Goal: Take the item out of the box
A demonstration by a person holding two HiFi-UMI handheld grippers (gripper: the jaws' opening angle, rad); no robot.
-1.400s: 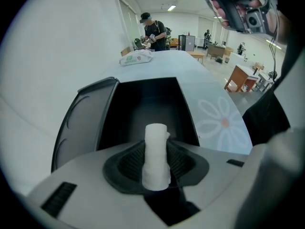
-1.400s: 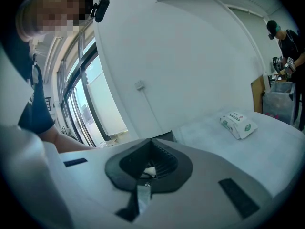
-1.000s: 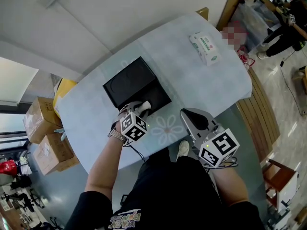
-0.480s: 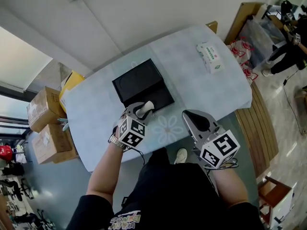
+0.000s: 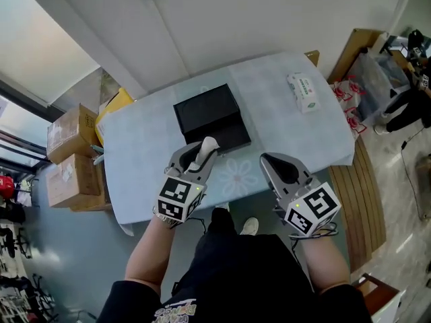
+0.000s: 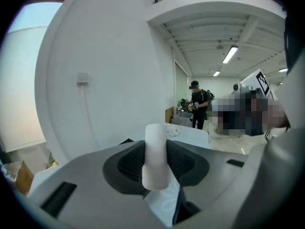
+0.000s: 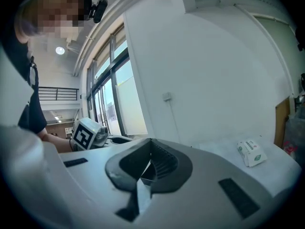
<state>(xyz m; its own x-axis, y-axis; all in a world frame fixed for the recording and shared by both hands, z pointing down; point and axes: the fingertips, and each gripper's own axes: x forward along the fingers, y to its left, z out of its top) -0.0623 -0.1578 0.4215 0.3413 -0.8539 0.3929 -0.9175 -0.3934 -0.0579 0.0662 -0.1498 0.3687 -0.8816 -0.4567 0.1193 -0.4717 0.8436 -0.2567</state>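
Cloth of pale blue covers the table [image 5: 148, 147] in your head view, and the black box [image 5: 210, 115] lies on it near the middle, toward the wall. Your left gripper [image 5: 196, 161] is at the near edge of this box and points toward it. The white item [image 5: 209, 145], a small cylinder, stands out from between its jaws, so the item is in the gripper and not inside the box. Your right gripper [image 5: 271, 163] is over the near edge of the table, to the right of the box and apart from it. A tissue pack [image 5: 305, 91] lies at the far right corner of the table, well apart from both grippers. Cardboard boxes [image 5: 71, 157] stand on the floor to the left of the table. In the left gripper view, the two jaws pinch the white item [image 6: 156, 151] from both sides; it stands almost upright between the pads, and its round top rises above them. Behind it you see the white wall and, farther away, a person [image 6: 197, 105] who stands in the room. In the right gripper view, the jaws are pressed together at their tips and nothing is between them. The tissue pack [image 7: 251, 152] lies on the table at the right, and the marker cube [image 7: 86, 132] of your left gripper shows at the left.
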